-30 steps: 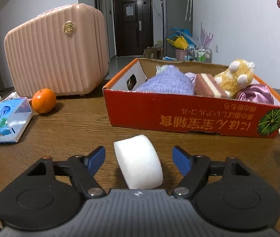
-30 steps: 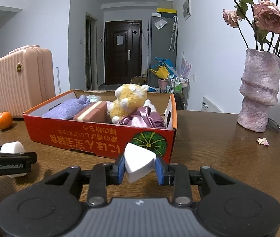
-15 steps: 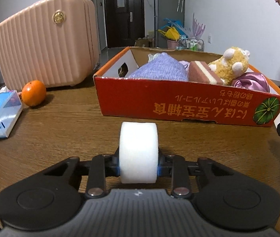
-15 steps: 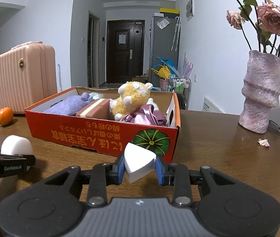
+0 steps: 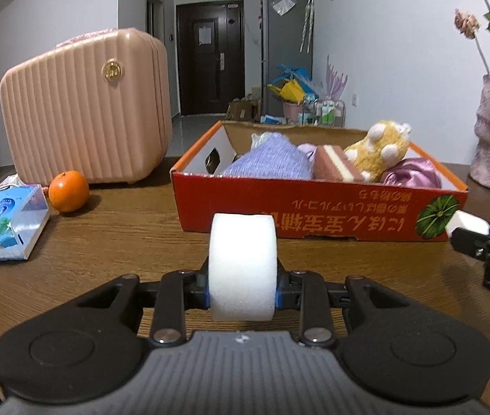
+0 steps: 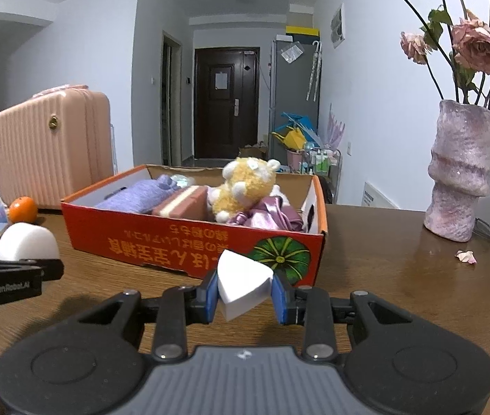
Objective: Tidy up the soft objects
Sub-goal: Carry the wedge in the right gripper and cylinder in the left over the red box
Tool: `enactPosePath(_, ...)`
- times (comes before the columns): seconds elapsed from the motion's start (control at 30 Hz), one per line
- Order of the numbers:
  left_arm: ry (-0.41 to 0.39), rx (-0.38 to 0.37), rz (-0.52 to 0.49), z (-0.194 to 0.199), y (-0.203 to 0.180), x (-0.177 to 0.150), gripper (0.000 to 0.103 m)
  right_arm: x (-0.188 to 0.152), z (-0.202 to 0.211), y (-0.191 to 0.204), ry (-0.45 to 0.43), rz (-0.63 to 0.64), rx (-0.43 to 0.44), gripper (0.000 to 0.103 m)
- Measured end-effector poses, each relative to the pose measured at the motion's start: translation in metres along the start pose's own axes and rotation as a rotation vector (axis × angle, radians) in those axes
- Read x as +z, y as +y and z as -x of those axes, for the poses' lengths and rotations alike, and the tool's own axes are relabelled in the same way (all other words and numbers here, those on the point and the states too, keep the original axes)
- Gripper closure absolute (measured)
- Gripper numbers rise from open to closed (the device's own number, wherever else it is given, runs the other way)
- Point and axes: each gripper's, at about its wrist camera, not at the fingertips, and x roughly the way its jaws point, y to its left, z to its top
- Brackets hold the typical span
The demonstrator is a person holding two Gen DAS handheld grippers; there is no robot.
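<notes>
My left gripper (image 5: pixel 242 292) is shut on a white round foam piece (image 5: pixel 242 263), held just above the wooden table (image 5: pixel 113 242). In front of it stands a red cardboard box (image 5: pixel 314 212) holding a purple knit cloth (image 5: pixel 269 162), a pink striped sponge (image 5: pixel 334 166), a yellow plush toy (image 5: pixel 379 148) and a shiny purple cloth (image 5: pixel 410 174). My right gripper (image 6: pixel 245 292) is shut on a white wedge-shaped foam piece (image 6: pixel 243 283) near the box's (image 6: pixel 193 245) right front corner. The left gripper with its foam piece (image 6: pixel 25 242) shows at the left of the right wrist view.
A pink suitcase (image 5: pixel 85 103) stands at the back left with an orange (image 5: pixel 68 191) beside it. A blue tissue pack (image 5: pixel 2 223) lies at the left edge. A purple vase (image 6: pixel 459 173) with dried roses stands at the right, with petals (image 6: pixel 466 256) and crumbs nearby.
My left gripper closed on the round foam piece and lifted it slightly off the table. The right gripper kept its hold on the wedge and stayed nearly still.
</notes>
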Motion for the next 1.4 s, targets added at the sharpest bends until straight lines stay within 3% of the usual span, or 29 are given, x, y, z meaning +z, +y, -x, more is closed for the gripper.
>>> enactPosePath(0.6,-0.113,-0.065,0.009,0.054,0.0,0.003,0.073,0.0,0.027,0.016,-0.063,-0.025,0.026,0.072)
enactPosePath(1.4,-0.188,-0.091,0.109,0.041,0.008,0.044,0.073,0.032,0.004,0.034,-0.165,-0.066,0.021,0.072)
